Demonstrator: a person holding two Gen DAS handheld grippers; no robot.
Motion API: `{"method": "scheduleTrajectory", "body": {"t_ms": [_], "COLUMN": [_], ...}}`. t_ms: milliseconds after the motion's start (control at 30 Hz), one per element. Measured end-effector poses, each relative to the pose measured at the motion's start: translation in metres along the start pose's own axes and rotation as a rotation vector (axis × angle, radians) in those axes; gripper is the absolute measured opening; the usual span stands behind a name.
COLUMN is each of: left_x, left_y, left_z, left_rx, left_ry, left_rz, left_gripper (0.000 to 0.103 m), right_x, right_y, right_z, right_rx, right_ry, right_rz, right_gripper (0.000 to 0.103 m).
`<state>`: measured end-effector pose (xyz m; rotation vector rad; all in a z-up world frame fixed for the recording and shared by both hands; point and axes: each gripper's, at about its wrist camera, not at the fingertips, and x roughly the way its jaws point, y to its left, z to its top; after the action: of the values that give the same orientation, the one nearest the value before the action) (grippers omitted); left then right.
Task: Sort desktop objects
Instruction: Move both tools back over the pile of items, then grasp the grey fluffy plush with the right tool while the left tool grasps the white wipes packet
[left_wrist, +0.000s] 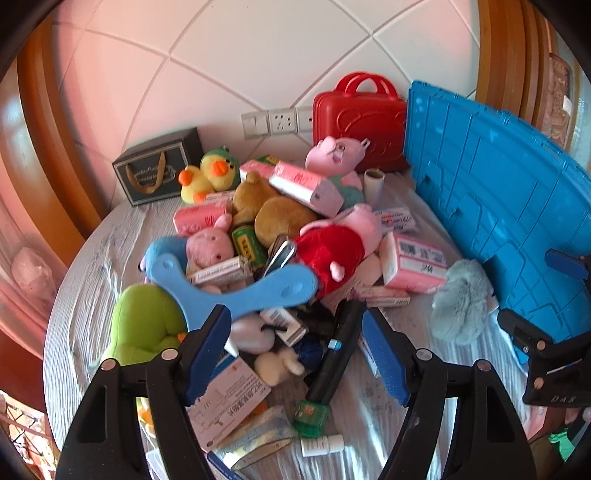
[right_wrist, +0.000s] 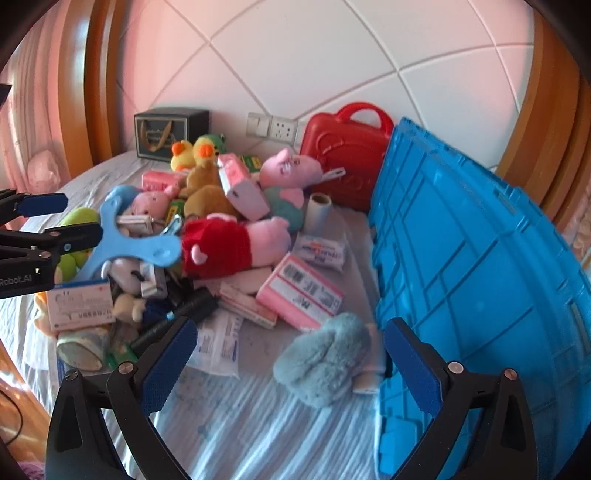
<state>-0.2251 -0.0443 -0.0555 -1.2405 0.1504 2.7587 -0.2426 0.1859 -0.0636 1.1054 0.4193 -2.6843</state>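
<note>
1. The left gripper (left_wrist: 301, 354) is sitting at the bottom of the left wrist view with its blue pads apart. Nothing is being squeezed between them.
2. Past its pads, a black tube-shaped thing (left_wrist: 334, 354) is lying on the pile, tilted. I cannot tell what it is.
3. The right gripper (right_wrist: 291, 363) is sitting at the bottom of the right wrist view, wide open and holding nothing.
4. A fluffy grey toy (right_wrist: 325, 360) is lying on the striped cloth (right_wrist: 240, 424) just past the right gripper's pads, beside the blue crate (right_wrist: 480, 258) that is filling the right side of the frame.
5. The pile of things to sort is sitting in the middle of both views. A pink pig toy in a red dress (left_wrist: 332, 247) is lying in the middle, with a brown bear (left_wrist: 273, 214) behind it.
6. A light blue plastic piece (left_wrist: 236, 288) is lying across the pile, left of the middle.
7. A green toy (left_wrist: 147, 321) is sitting at the lower left, and a yellow duck (left_wrist: 203, 177) is sitting at the upper left of the pile.
8. Pink boxes (left_wrist: 413, 262) and white medicine boxes (left_wrist: 229, 398) are lying all through the heap.
9. A red case (left_wrist: 360, 118) is standing at the back by the wall, and a dark box (left_wrist: 159, 170) is standing at the back left.
</note>
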Motion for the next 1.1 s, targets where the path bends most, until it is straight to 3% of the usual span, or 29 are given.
{"method": "scheduleTrajectory", "body": {"t_ms": [233, 400, 700, 767, 933, 1100], "left_x": [0.026, 0.033, 0.034, 0.035, 0.046, 0.068], "left_y": [0.002, 0.000, -0.001, -0.002, -0.010, -0.031], "left_z": [-0.034, -0.050, -0.049, -0.047, -0.044, -0.043], "left_rx": [-0.053, -0.074, -0.090, -0.084, -0.079, -0.077], "left_ry": [0.125, 0.163, 0.142, 0.130, 0.134, 0.149], "left_rz": [0.012, 0.018, -0.021, -0.026, -0.070, -0.121], "left_gripper": [0.073, 0.073, 0.073, 0.073, 0.073, 0.073], "right_x": [0.027, 0.046, 0.053, 0.058, 0.050, 0.062], "right_y": [-0.002, -0.003, 0.001, 0.002, -0.008, -0.010], "right_z": [-0.025, -0.047, -0.055, -0.051, -0.049, -0.051], "right_rx": [0.031, 0.056, 0.112, 0.120, 0.195, 0.193], "right_ry": [0.091, 0.160, 0.190, 0.233, 0.145, 0.173], "right_rz": [0.060, 0.088, 0.143, 0.142, 0.217, 0.132], "right_gripper": [0.103, 0.103, 0.103, 0.103, 0.103, 0.101]}}
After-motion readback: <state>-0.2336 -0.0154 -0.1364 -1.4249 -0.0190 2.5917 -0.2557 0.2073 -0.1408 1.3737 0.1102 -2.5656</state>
